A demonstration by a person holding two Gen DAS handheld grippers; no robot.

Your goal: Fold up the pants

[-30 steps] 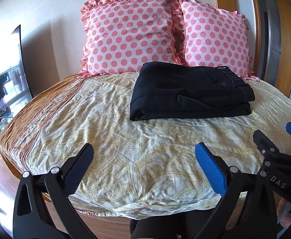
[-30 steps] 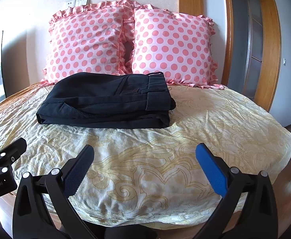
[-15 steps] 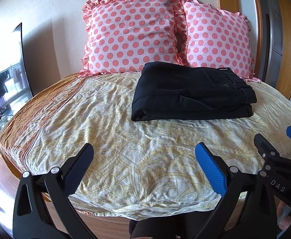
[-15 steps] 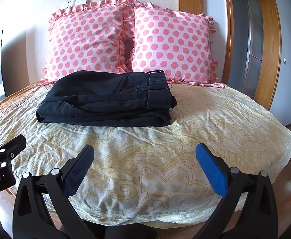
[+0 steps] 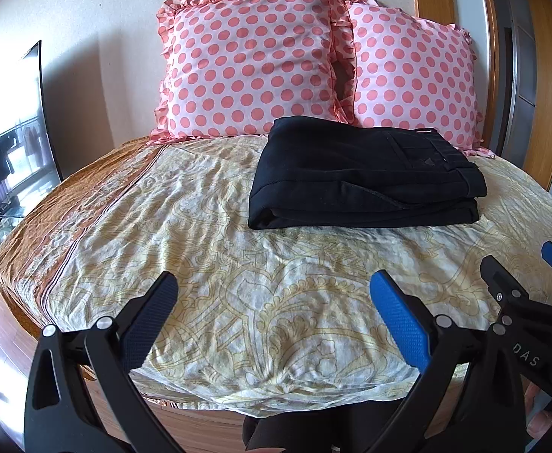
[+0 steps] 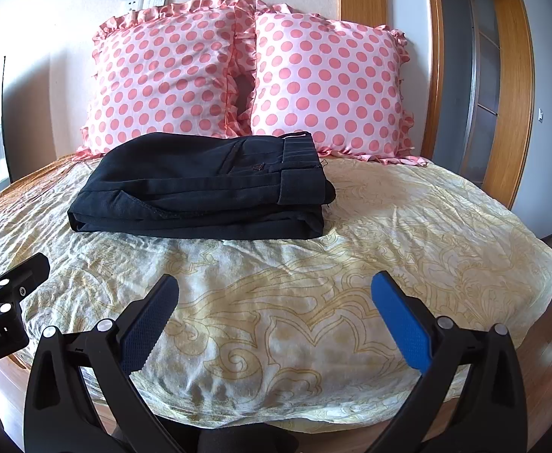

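Both my left gripper (image 5: 274, 315) and right gripper (image 6: 274, 315) were spread wide, holding nothing. The pants (image 5: 362, 179) sat folded ahead by the pillows (image 5: 249, 64), long axis crosswise, neither gripper obviously closer.

Black pants (image 5: 362, 179) lie folded in a flat stack on the bed (image 5: 200, 264), just before two polka-dot pillows (image 5: 253, 64). The left gripper (image 5: 274, 317) hangs spread wide over the bed's near edge, holding nothing.
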